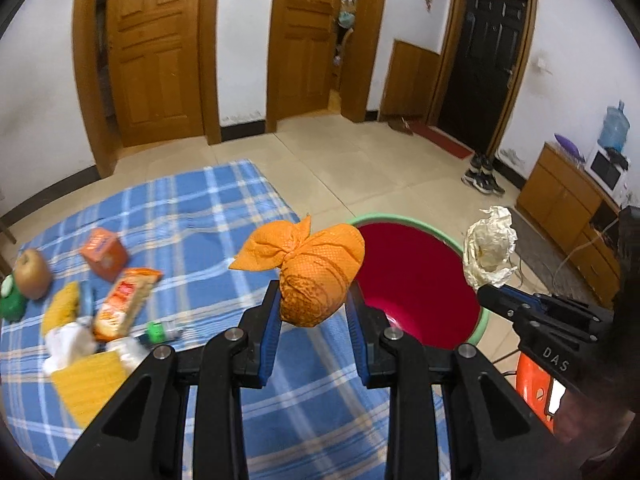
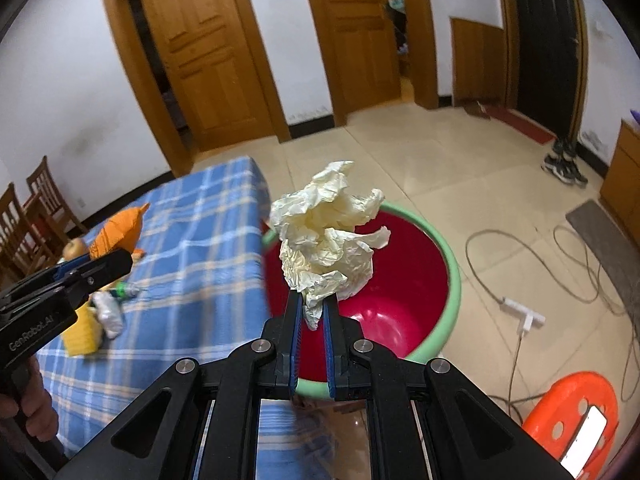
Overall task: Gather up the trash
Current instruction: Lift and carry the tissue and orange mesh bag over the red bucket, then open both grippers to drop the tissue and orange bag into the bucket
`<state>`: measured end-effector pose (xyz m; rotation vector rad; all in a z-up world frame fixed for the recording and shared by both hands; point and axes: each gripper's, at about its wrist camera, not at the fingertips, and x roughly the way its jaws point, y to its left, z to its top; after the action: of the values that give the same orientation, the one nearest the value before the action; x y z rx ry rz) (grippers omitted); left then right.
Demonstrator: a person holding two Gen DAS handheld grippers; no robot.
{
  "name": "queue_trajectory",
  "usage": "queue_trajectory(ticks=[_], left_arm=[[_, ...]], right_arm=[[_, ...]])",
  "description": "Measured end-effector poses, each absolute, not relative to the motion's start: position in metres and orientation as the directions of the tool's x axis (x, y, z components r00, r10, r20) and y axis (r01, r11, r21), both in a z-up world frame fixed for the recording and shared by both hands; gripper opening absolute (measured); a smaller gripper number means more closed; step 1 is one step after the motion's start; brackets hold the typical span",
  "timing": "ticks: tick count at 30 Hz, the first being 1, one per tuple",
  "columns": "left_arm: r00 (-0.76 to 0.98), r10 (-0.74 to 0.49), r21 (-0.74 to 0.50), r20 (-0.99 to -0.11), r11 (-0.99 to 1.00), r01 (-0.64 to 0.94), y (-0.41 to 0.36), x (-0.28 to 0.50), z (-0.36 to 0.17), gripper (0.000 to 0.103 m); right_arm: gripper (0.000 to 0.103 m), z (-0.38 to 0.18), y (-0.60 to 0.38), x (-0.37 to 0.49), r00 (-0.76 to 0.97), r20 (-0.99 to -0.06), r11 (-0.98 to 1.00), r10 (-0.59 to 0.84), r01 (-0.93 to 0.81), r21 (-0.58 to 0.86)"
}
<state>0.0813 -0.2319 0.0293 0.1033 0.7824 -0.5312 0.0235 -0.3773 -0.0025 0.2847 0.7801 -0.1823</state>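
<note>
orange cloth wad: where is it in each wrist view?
Left wrist: orange cloth wad centre frame, pinched between the left gripper fingers.
Right wrist: orange cloth wad at left edge, above the plaid table.
Shared landmark: red bucket with green rim.

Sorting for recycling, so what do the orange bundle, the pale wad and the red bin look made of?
Orange bundle: likely embossed paper towel or thin cloth, matte, dimpled, twisted.
Pale wad: crumpled thin paper, cream, matte, sharp creases.
Red bin: probably moulded plastic, glossy inside, with a green rim.
</note>
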Motion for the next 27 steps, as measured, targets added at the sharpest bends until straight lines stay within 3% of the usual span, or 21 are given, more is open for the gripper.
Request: queue_trajectory(ticks=[24,27], left_arm=[[0.448,-0.422,-0.102,-0.788,0.807,0.582,-0.32,0.116,-0.034,0.031],[0.444,-0.424,-0.1,-0.789,0.802,0.588,-0.322,0.115,-0.035,0.031]], right_arm=[[0.013,-0.044,-0.425,0.039,0.633,-0.772,0.921,-0.055,0.331,0.206],[0.019,-0.043,-0.425,0.038,0.638,-0.768,0.92,-0.055,0.331,0.209]])
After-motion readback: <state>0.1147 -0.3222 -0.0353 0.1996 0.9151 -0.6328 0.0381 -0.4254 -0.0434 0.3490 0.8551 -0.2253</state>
